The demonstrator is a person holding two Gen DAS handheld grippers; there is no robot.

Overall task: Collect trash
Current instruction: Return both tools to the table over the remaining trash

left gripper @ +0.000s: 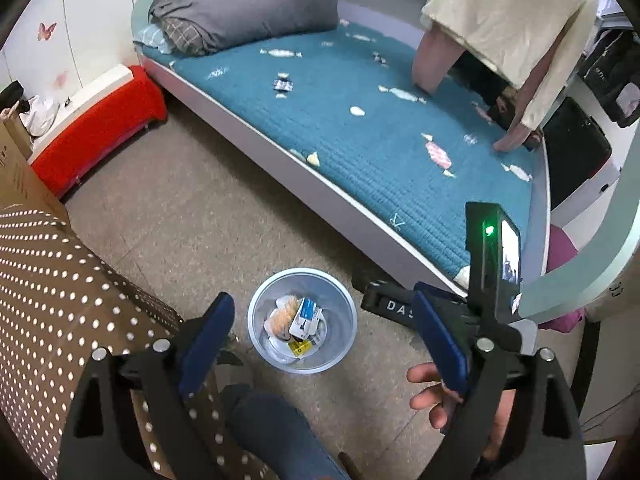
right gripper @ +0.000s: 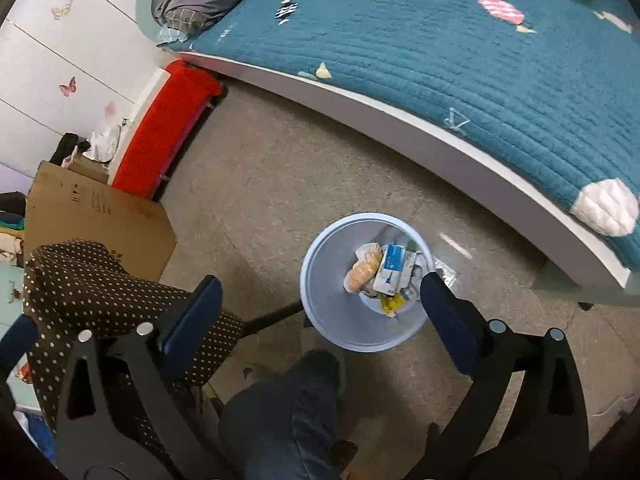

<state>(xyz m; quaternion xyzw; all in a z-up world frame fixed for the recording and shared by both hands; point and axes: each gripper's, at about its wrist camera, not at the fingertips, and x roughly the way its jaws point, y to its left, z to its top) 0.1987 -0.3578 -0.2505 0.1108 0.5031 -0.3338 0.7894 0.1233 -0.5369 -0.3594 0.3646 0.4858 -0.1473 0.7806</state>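
Your left gripper [left gripper: 324, 344] hangs above the floor with jaws spread wide, nothing between them. Your right gripper [right gripper: 320, 312] is the same: jaws wide apart, empty, framing the bin from above.

Trash bin [right gripper: 332, 280]: small, round, pale blue, translucent plastic, standing upright on the speckled floor [right gripper: 260, 184] just beside the bed frame [right gripper: 360, 100]. In the left wrist view the bin [left gripper: 260, 312] sits between your jaws, slightly forward of them.

Trash in the bin [right gripper: 384, 272], piled toward one side:
- crumpled orange-and-white wrapper [right gripper: 362, 270]
- flattened white carton with a blue panel [right gripper: 392, 266], leaning on the wrapper
- small yellow label scrap [right gripper: 392, 303] at the bottom
- some clear or white film under them, detail too small to tell

Same pile in the left wrist view [left gripper: 298, 322].

Your right hand [left gripper: 432, 396] shows in the left view, under the right tool.

Around: bed with teal quilted cover [left gripper: 360, 128] with a candy print, grey duvet [left gripper: 248, 8] at the head, another person leaning on the mattress [left gripper: 508, 32]. Red bench [right gripper: 164, 132] by the wall, cardboard box [right gripper: 100, 216] next to it, brown polka-dot fabric [right gripper: 100, 280] near your left side. Your jeans leg [right gripper: 280, 420] is below the bin.
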